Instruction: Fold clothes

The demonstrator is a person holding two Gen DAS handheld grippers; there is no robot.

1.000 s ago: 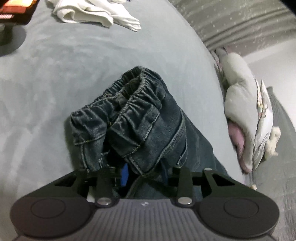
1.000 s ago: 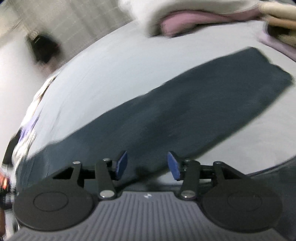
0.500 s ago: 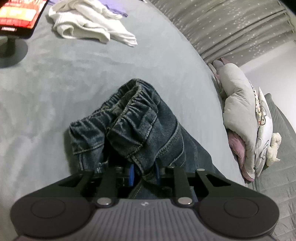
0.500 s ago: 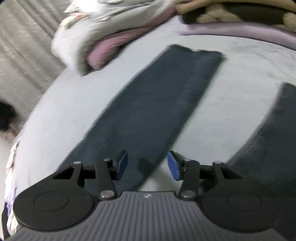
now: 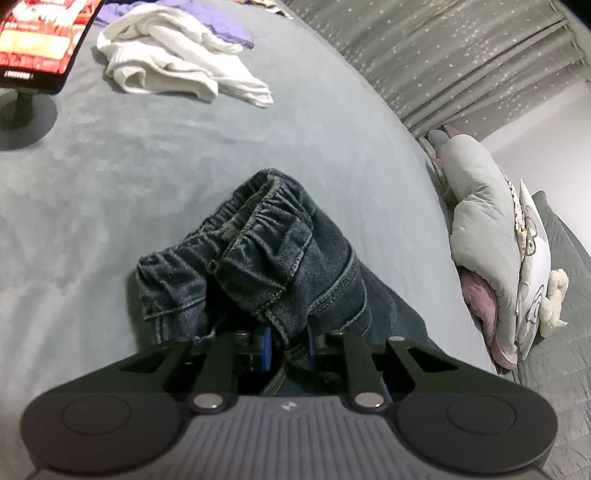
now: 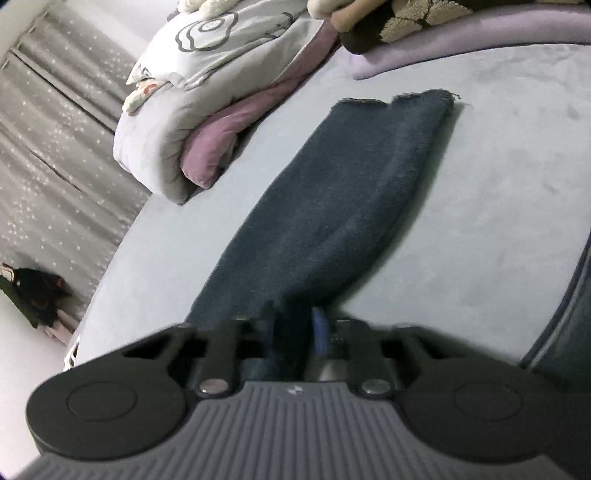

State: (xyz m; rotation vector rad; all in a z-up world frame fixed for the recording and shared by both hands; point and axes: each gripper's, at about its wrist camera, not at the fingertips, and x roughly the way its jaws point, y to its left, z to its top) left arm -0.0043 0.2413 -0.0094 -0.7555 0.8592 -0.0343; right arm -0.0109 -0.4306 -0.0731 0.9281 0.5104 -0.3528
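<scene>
I see a pair of dark blue jeans (image 5: 280, 266) lying on a big grey bed (image 5: 155, 155). My left gripper (image 5: 288, 347) is at the top end of the jeans, by the stretchy waistband (image 5: 258, 218). That part is all bunched up in a soft heap. The jaws are closing, and a fold of the blue cloth sits between the blue pads (image 5: 265, 347), squeezed by them.

My right gripper (image 6: 293, 332) is down at one trouser leg (image 6: 343, 206). The leg lies long and flat on the bed and runs away from me toward the pillows. Its far end has a frayed hem (image 6: 399, 99). These jaws are closing too. The dark cloth is between the pads, and they seem to pinch it, though this part is a bit blurry.

In the left wrist view, a crumpled white garment (image 5: 173, 70) lies far up the bed, well apart from the jeans. Something purple (image 5: 221, 26) peeks out behind it. A screen on a round stand (image 5: 37, 44) is in the top left corner.

A pile of grey and pink bedding (image 6: 192, 122) sits at the side of the bed. Grey curtains with little stars (image 5: 443, 55) hang behind.
</scene>
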